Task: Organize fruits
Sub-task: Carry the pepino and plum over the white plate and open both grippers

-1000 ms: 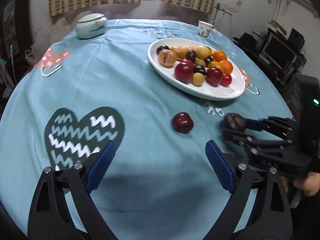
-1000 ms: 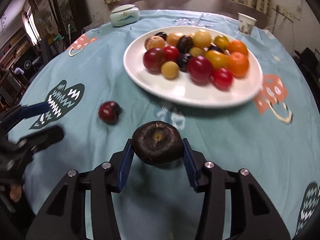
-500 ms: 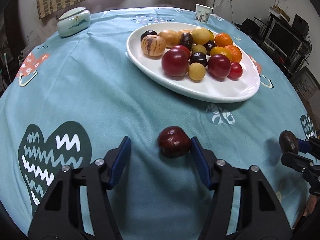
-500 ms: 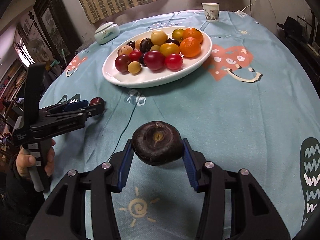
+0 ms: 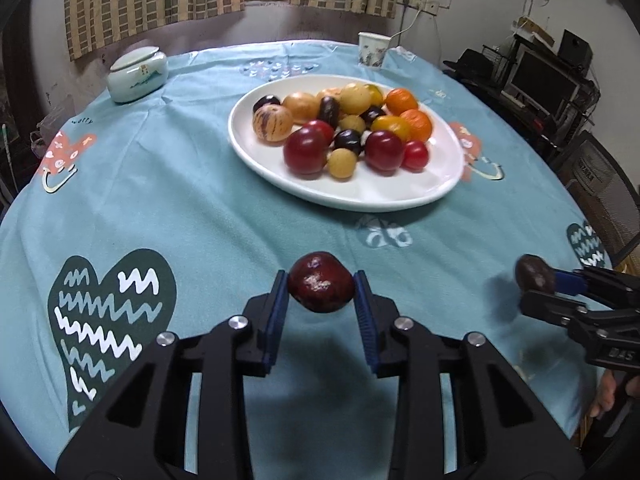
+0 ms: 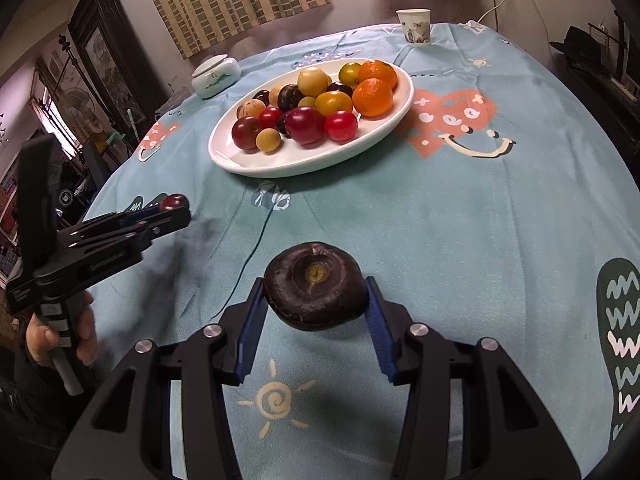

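Left wrist: left gripper [image 5: 321, 288], wide open a sec ago, now closing onto plum [image 5: 321, 287]. Right gripper [image 6: 316, 294] grasping dark fruit [image 6: 316, 286]. Both ready for plate [image 5: 360, 194].

One white plate [image 5: 360, 204] stood toward one o'clock in the left wrist view. It carried about eighteen plated fruits [image 5: 306, 150], though the back ones overlapped. Among them were two oranges [image 5: 401, 101], at the plate's two o'clock edge, and one striped fruit [image 5: 272, 123] at its ten o'clock. Off the plate were two more: one dark red fruit [image 5: 320, 288] and one blackish fruit [image 6: 316, 286]. One paper cup [image 5: 373, 50] sat at twelve o'clock and one lidded jar [image 5: 138, 76] at ten
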`<action>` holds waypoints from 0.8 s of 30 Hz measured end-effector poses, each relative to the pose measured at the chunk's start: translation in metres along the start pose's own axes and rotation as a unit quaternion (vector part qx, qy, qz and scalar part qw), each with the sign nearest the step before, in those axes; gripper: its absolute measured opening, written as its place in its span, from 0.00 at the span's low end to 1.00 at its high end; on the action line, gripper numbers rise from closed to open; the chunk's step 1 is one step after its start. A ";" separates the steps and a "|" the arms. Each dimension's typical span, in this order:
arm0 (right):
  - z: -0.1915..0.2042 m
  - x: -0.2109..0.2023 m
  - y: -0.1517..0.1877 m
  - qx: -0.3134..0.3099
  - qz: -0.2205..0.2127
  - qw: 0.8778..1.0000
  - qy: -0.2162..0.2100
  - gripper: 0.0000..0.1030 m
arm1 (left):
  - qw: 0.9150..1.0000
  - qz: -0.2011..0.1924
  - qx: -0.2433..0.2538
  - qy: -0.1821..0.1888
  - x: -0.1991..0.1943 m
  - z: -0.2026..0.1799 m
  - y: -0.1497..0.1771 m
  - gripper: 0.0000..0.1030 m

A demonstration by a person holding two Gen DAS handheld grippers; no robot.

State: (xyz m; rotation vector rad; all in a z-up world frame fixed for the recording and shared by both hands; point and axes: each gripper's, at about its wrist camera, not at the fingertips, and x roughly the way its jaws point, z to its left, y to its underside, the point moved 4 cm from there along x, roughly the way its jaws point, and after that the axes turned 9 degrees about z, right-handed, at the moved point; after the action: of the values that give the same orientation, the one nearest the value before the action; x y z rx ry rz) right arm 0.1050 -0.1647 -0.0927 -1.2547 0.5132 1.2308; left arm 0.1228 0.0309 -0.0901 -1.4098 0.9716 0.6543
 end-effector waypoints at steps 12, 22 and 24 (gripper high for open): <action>0.006 -0.008 -0.059 -0.036 -0.008 0.999 0.013 0.47 | 1.000 -0.018 0.020 0.014 -0.016 -0.019 -0.067 0.32; -0.015 0.026 -0.134 -0.020 -0.032 0.999 0.038 0.47 | 1.000 -0.015 0.000 0.016 0.025 -0.029 -0.125 0.33; -0.016 0.032 -0.134 -0.025 -0.029 0.999 0.040 0.47 | 1.000 -0.013 0.010 0.008 0.030 -0.032 -0.123 0.33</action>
State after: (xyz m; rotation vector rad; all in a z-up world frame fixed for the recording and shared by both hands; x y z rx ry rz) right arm 0.2404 -0.1449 -0.0678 -1.3553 0.5037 1.1554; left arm 0.2376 -0.0171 -0.0507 -1.4104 0.9690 0.6137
